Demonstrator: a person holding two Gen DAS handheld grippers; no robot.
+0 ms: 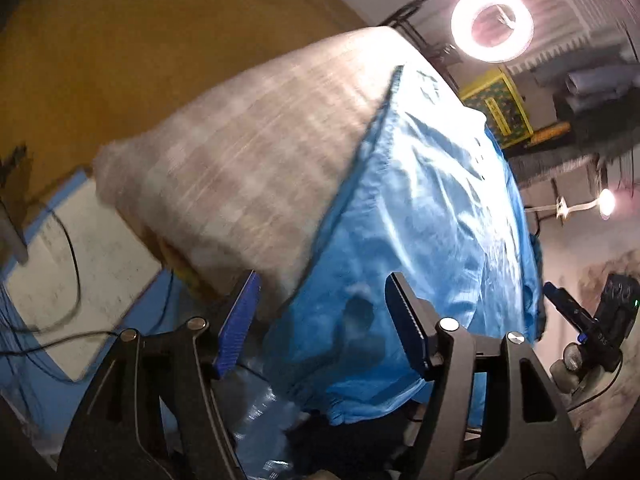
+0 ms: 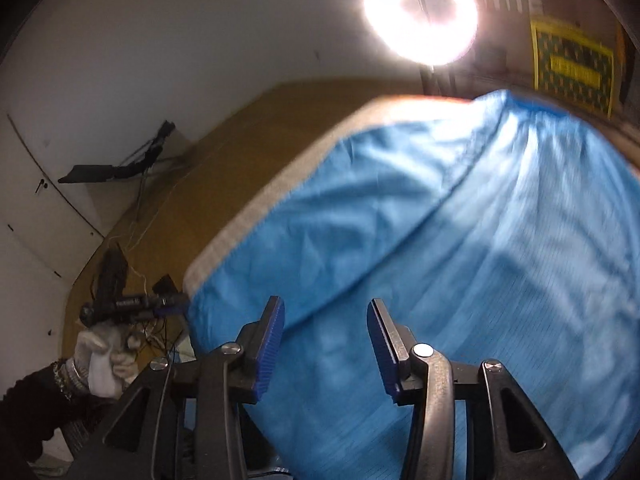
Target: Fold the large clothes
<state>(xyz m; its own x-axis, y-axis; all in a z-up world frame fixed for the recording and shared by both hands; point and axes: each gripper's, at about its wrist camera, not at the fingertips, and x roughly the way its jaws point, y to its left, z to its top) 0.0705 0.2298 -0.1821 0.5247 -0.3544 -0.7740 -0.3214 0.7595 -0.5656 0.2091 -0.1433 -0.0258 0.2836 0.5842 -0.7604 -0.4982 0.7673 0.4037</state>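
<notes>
Cloth first: blue garment [image 1: 420,208] is draped over the table [image 1: 248,168], which is covered by a pale checked sheet, the garment filling the 12 to 4 o'clock part of the left wrist view. Its hem hangs off the table edge just ahead of the left gripper [image 1: 324,312]. That gripper's blue-padded fingers [image 1: 240,320] are spread, with nothing pinched; the table corner and the garment's edge are seen through the gap, untouched by either pad. Cables and a white board on a blue mat are seen at 8 o'clock, a ring light [image 1: 492,24] at 1 o'clock, and the other gripper's dark body at 4 o'clock.

In the right wrist view, a gloved hand [image 2: 104,356] on the left gripper's handle is seen at 8 o'clock, at the garment's left corner. The right gripper [image 2: 326,340] is held at 6 o'clock with jaws parted and empty. The garment [image 2: 460,240] is spread ahead of and under it from 11 to 5 o'clock, no fabric being pressed by the pads. A strip of the pale sheet is left bare along the garment's far edge. The picture is blurred.
</notes>
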